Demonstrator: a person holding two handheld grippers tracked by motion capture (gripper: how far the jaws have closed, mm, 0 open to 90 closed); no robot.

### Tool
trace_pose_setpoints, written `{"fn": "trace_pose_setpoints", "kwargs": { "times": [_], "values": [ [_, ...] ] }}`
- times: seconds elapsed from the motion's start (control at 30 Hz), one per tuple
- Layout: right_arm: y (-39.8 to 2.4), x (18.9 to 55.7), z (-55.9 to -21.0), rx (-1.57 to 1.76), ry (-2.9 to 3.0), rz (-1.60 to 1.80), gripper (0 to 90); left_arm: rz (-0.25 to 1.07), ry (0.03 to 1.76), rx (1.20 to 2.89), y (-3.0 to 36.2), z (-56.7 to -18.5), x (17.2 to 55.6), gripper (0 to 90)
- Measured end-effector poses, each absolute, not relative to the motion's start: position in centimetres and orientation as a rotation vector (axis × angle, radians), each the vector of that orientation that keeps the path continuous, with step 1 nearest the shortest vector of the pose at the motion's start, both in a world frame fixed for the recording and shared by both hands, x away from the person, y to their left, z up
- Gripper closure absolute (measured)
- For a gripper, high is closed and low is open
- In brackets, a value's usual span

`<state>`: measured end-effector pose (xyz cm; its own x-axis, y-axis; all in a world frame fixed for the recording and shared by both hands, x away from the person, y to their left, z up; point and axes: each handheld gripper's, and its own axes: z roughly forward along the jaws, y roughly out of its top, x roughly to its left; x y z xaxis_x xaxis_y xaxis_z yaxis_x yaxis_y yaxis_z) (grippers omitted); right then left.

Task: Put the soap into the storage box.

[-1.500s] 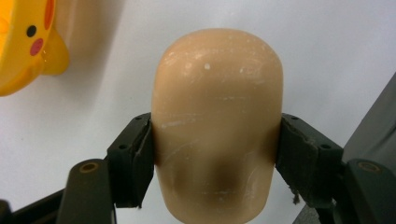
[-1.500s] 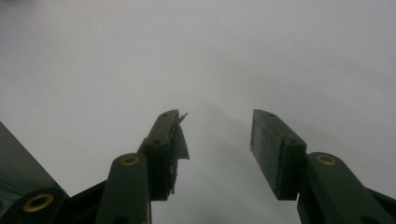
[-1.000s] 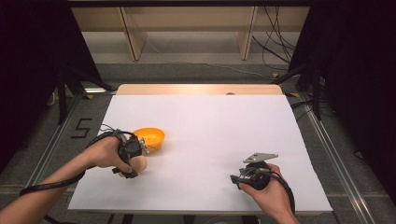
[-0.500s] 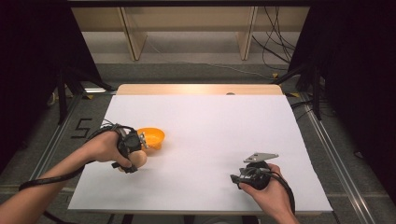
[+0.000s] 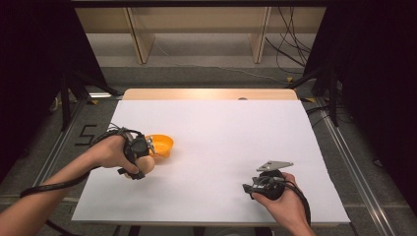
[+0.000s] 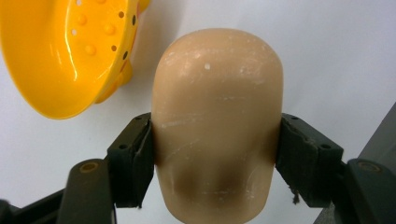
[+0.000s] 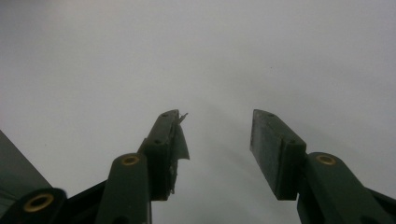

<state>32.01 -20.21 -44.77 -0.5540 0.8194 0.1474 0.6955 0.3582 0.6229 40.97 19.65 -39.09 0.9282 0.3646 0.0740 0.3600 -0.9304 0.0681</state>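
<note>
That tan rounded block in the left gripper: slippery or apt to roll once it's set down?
The tan rounded block probably stays stiff: both jaws of the left gripper press its sides and no dent shows. Its smooth, domed top and curved sides suggest it may slip or roll if released on its side. Surface scuffs hint at a hard, not fragile, material. The yellow perforated bowl lies close by.

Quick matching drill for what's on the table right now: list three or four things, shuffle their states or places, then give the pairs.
Things:
1. left gripper
2. right gripper
3. yellow bowl
4. tan rounded block

States:
A. open over bare white table
B. on the table just past the left gripper
C. shut on the block
D. clamped between two fingers

Pairs: 1-C, 2-A, 3-B, 4-D
</note>
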Motion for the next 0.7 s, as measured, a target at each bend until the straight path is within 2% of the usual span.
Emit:
{"fn": "trace_pose_setpoints", "kwargs": {
  "times": [0.7],
  "values": [
    [-20.15, 31.98, -44.75, 1.375, 2.424, 0.973, 53.2, 0.144, 0.577, 3.037, 19.61, -38.41, 41.88, 32.5]
  ]
}}
